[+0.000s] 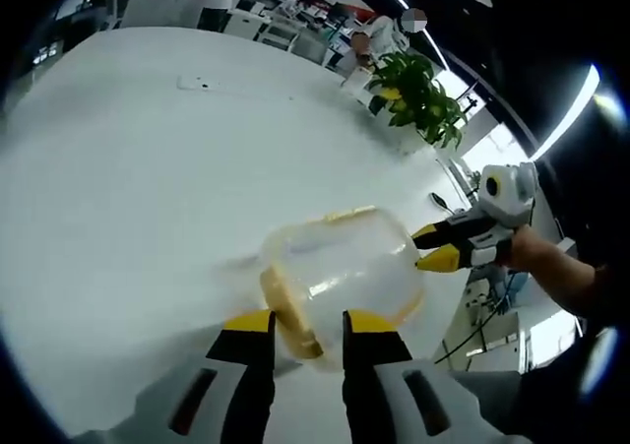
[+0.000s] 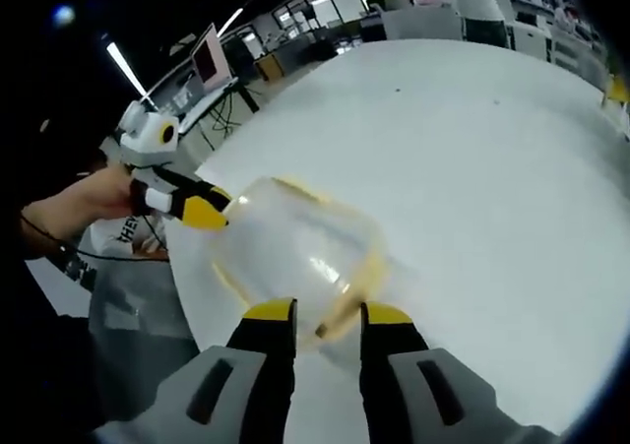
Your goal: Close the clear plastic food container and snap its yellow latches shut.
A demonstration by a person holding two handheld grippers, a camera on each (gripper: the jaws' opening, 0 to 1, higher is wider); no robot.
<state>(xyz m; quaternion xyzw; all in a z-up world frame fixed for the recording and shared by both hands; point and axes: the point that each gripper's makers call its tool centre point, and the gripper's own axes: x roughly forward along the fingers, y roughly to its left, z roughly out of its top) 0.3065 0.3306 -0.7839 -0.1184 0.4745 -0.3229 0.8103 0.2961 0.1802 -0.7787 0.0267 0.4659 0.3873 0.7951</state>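
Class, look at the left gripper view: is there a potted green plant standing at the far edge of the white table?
Yes. A leafy green plant stands at the far edge of the white table, beyond the clear container.

table [image 1: 118, 168]: open | container [image 1: 340, 272]: flanked by both grippers, seemingly

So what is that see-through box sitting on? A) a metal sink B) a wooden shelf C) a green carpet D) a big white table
D: the clear plastic container rests on a wide white table, with the left gripper at one end and the right gripper at the other.
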